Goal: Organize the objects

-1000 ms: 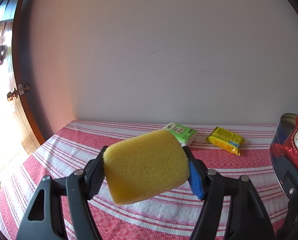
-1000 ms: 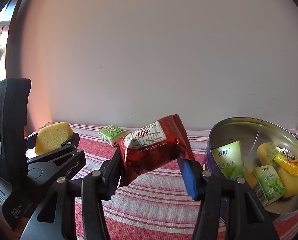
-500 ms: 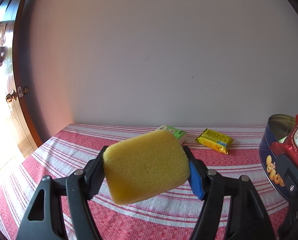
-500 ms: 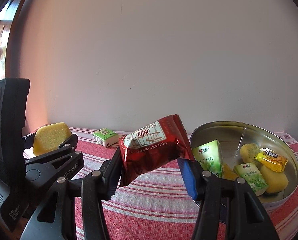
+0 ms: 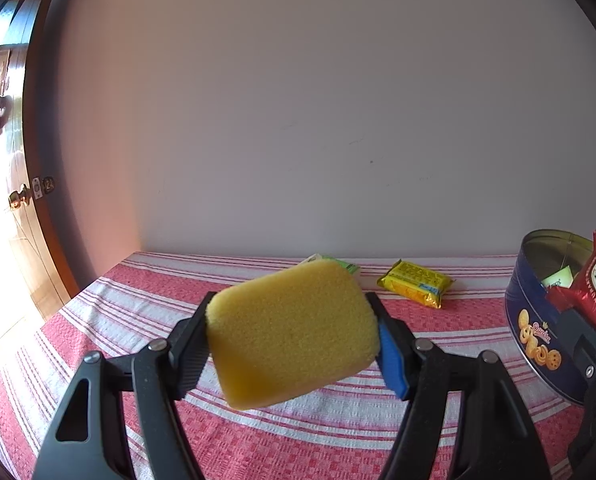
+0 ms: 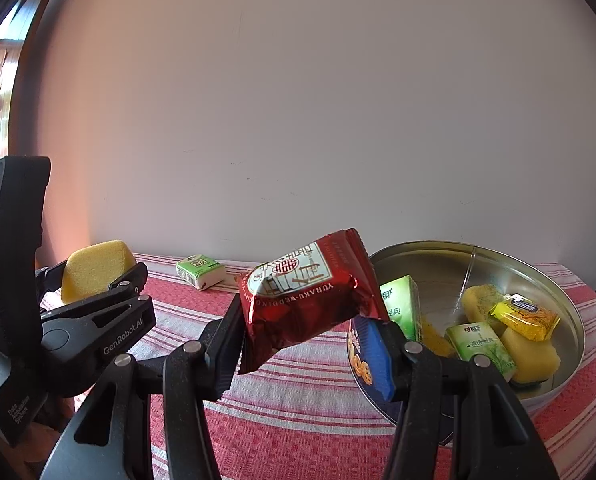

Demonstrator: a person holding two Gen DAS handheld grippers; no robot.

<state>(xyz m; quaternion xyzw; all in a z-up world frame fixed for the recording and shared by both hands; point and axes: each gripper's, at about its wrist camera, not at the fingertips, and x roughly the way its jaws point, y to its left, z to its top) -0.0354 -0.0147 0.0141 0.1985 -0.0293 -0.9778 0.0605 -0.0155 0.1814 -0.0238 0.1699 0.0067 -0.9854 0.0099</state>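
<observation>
One yellow sponge (image 5: 292, 334) is clamped in the left claw (image 5: 292, 344); one red packet (image 6: 308, 300) is clamped in the right claw (image 6: 306, 344), both above the striped worktop (image 5: 298, 420). At 3 o'clock, the tin (image 6: 570, 312) holds two green cartons, two sponges, one yellow wrapper.

The left gripper (image 5: 292, 344) is showing matte black plastic arms with triangular cut-outs, silver screws at the joints and a blue pad on one finger. The right gripper (image 6: 310, 342) is looking identical. White "GenRobot.AI" lettering is running along the left gripper's side.
</observation>
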